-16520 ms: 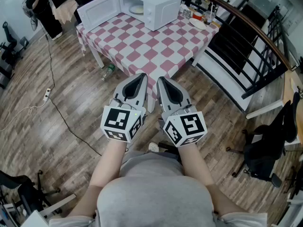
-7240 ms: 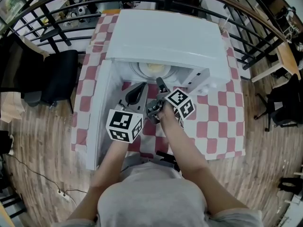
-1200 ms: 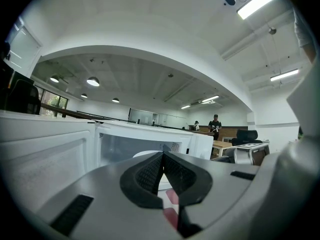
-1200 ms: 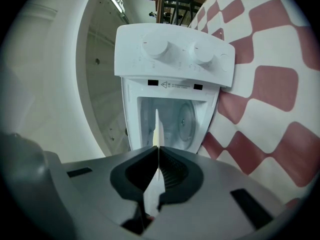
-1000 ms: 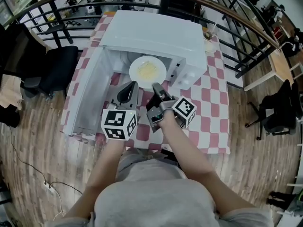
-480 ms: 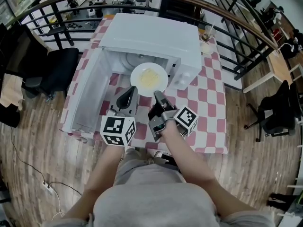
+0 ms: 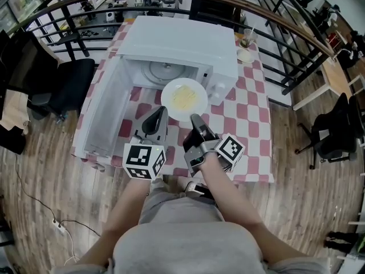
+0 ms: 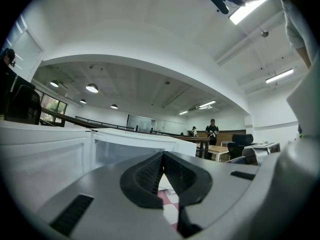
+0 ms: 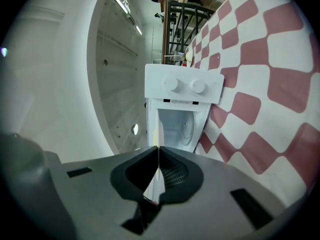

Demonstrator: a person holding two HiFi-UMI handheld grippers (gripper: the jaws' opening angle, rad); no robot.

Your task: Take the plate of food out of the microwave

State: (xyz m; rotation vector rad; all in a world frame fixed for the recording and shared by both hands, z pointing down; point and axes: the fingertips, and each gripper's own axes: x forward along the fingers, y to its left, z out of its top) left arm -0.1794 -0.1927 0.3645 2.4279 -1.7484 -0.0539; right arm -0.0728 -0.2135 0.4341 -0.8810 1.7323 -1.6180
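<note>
The microwave (image 7: 177, 41) stands open. Within the last second the plate of food (image 7: 184, 99) has come clear of its mouth and now hangs over the checked tabletop (image 7: 251, 124). The right tongs (image 7: 195, 119) pinch the plate's near rim, and the left tongs (image 7: 158, 112) are clenched on nothing. Probably only the setting-down remains.

The gripper (image 9: 158, 155) pinches the plate (image 9: 152, 186) by its rim, seen edge-on. The microwave (image 9: 183, 86), cavity open, stands at twelve o'clock. The checked cloth (image 9: 260, 89) fills three o'clock.
</note>
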